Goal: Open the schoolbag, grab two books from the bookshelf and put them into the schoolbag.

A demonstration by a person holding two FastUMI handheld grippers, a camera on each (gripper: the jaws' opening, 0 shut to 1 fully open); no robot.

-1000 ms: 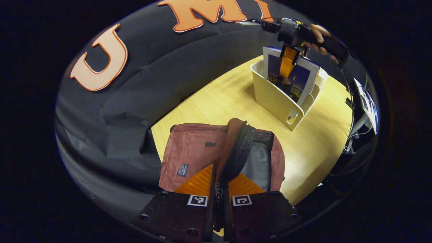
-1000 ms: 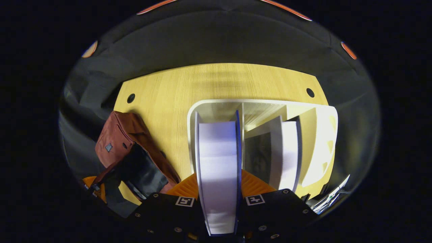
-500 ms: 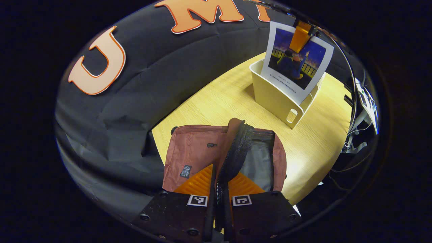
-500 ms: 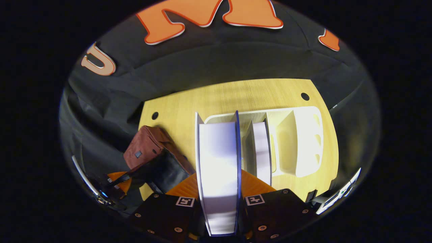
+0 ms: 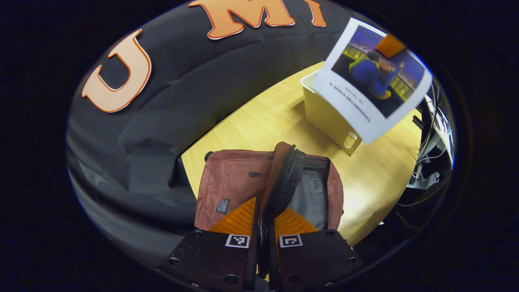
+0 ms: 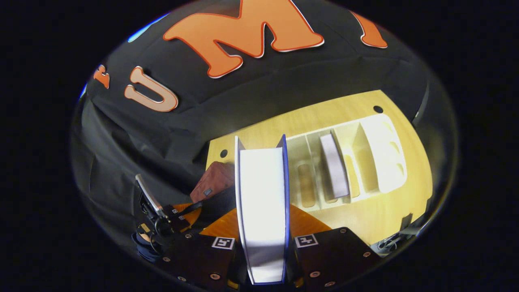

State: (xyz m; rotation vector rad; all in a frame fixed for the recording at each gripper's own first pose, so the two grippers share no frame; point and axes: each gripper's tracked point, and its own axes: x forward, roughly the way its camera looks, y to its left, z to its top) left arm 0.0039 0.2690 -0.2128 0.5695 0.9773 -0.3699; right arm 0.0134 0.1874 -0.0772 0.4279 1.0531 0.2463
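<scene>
Partly hidden, right gripper (image 6: 262, 239) clamps book (image 6: 262, 211); left gripper (image 5: 263, 243) pinches schoolbag (image 5: 235, 182) zipper edge.

Each gripper body is seen as a dark, angular two-part housing, studded with round screws; a square black-and-white marker is fixed on each half, above ribbed finger faces

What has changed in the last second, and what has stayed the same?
The right gripper, shut on the book, has lifted it out of the bookshelf; it now hangs tilted in the air, nearer the schoolbag. A second book stays in the shelf. The left gripper still pinches the bag's open zipper edge.
</scene>
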